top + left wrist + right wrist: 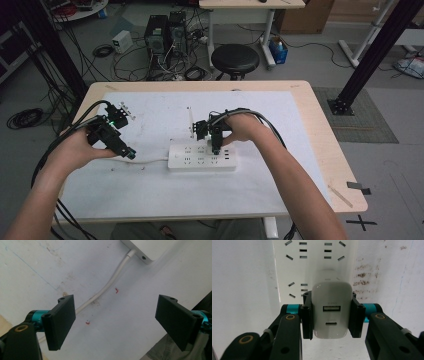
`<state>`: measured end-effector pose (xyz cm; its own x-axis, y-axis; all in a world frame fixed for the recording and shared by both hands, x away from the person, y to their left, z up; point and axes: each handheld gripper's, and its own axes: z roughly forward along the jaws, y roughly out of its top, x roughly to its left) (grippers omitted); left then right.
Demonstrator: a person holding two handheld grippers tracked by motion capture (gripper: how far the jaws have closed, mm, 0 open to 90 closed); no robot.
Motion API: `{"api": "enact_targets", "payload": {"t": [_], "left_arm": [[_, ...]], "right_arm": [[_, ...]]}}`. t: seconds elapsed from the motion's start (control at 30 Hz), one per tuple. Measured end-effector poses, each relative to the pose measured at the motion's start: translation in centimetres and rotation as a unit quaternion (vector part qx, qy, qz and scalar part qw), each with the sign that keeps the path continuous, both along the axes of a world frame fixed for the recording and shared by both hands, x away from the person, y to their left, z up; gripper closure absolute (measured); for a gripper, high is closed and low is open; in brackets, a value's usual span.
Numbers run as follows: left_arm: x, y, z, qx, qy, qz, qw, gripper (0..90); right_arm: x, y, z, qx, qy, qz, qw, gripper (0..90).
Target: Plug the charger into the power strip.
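The right gripper (332, 315) has its two black jaws clamped on the flat sides of a small white rounded-cornered plastic charger block (331, 311), whose facing end carries two USB ports, one above the other. The charger sits directly over the long white plastic power strip (202, 157), close above its slotted face; whether its prongs are already in a socket cannot be told from the right gripper view. In the high view the right gripper (216, 148) points straight down over the right half of the strip, the hand (243, 127) wrapped around its body and a bundle of dark cables trailing back over the wrist. The strip lies across the middle of a white sheet (260, 185) covering the light wooden table (325, 145), its white cord (107, 287) running off to the left — in the left gripper view it curves across the stained sheet up to a corner of the strip (147, 250). The left gripper (115, 320) hangs above that cord with its jaws wide apart and nothing between them. In the high view the left gripper (129, 153) sits well to the left of the strip, tilted down toward the sheet. A thin pale stick (190, 120) lies on the sheet just behind the strip.
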<state>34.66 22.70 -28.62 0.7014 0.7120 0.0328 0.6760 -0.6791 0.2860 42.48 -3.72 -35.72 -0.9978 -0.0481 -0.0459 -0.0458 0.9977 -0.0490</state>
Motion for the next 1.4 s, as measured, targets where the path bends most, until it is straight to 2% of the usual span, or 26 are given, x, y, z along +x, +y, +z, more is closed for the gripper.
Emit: {"api": "enact_targets", "payload": {"t": [0.13,0.43,0.57,0.67,0.7,0.73,0.77,0.93,1.13,1.17,1.23,1.3,1.37,1.4], "left_arm": [[0.2,-0.2,-0.1,-0.001,0.003,-0.001,1.0000,16.6],[0.6,-0.7,0.3,-0.004,0.001,-0.003,1.0000,16.5],[0.7,-1.0,0.2,-0.004,0.006,-0.007,1.0000,16.5],[0.9,-1.1,0.1,-0.003,0.009,-0.007,0.9999,16.5],[1.0,-1.1,0.1,0.002,0.009,-0.014,0.9999,16.6],[1.0,-1.3,0.1,-0.005,0.008,-0.009,0.9999,16.5],[1.1,-1.2,0.1,0.001,0.009,-0.015,0.9999,16.5],[1.1,-1.6,-0.1,-0.004,0.010,-0.011,0.9999,16.5],[1.1,-1.8,-0.1,-0.004,0.010,-0.012,0.9999,16.6],[1.1,-1.8,0.0,0.000,0.009,-0.017,0.9998,16.5],[1.1,-1.9,0.0,-0.006,0.008,-0.013,0.9999,16.5],[1.2,-1.9,0.0,-0.006,0.007,-0.016,0.9998,16.5],[1.2,-1.9,0.0,-0.009,0.005,-0.013,0.9999,16.5],[1.3,-1.8,0.0,-0.002,0.010,-0.019,0.9998,16.5]], "right_arm": [[0.2,0.0,0.0,0.001,0.007,0.000,1.0000,63.0],[-0.3,0.0,-0.4,0.000,-0.010,0.012,0.9999,62.9],[0.1,-0.5,-0.4,0.016,0.004,-0.001,0.9999,62.9],[0.0,-0.2,-0.5,0.006,-0.001,0.005,1.0000,62.9],[-0.2,0.0,-0.5,0.000,-0.008,0.006,0.9999,62.9],[-0.3,0.0,-0.6,0.000,-0.010,0.007,0.9999,62.8],[-0.3,-0.1,-0.6,0.002,-0.010,0.009,0.9999,62.9],[-0.3,0.0,-0.6,-0.001,-0.010,0.007,0.9999,62.9],[0.3,-0.2,-0.6,0.007,0.008,-0.006,0.9999,62.9],[0.0,0.0,-0.7,0.000,-0.002,0.004,1.0000,62.8],[-0.5,0.0,-0.9,0.002,-0.013,0.000,0.9999,62.9],[-0.4,-0.2,-0.9,0.010,-0.014,0.008,0.9998,62.8],[-0.4,-0.2,-0.9,0.012,-0.011,0.003,0.9999,62.8],[-0.3,-0.2,-1.0,0.014,-0.010,0.004,0.9998,62.8]]}}
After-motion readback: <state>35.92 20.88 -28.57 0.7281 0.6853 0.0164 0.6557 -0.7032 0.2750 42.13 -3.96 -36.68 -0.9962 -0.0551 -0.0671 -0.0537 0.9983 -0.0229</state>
